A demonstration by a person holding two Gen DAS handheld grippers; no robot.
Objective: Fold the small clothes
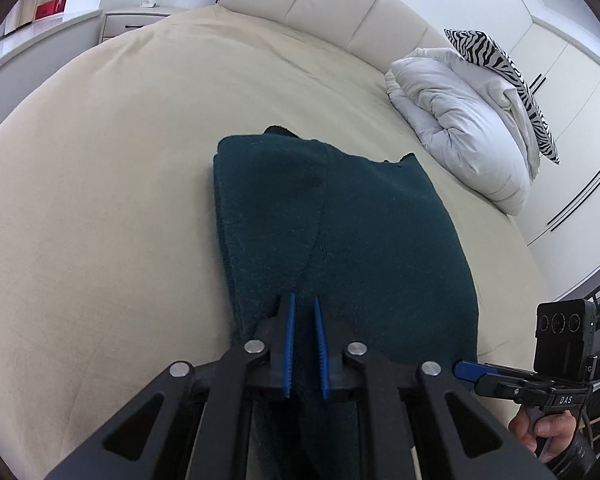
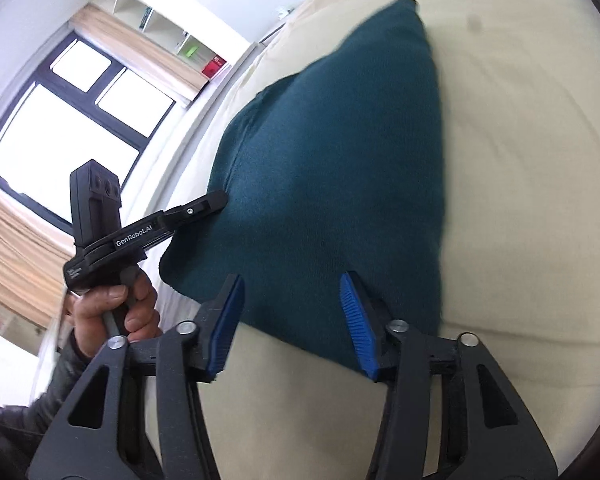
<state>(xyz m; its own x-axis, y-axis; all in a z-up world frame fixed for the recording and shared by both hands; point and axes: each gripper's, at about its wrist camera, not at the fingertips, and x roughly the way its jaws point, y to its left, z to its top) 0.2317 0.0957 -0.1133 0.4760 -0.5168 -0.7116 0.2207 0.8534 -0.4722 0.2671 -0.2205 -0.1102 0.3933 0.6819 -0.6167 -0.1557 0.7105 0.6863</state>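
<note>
Teal garment (image 1: pixel 340 220) on the bed (image 1: pixel 100 200) is pinched at its near edge by the nearly closed left gripper (image 1: pixel 304 312), while the right gripper (image 2: pixel 292 292), spread wide and empty beside it, risks the stacked layers being dragged apart.

Black claw (image 1: pixel 304 308), blue ribbed pads (image 2: pixel 358 320), silver screws

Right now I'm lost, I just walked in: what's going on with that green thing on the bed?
A person is folding a dark teal garment on the beige bed. The left hand-held gripper is nearly closed over its near edge; whether it pinches fabric is unclear. The right hand-held gripper is open over the near corner.
</note>
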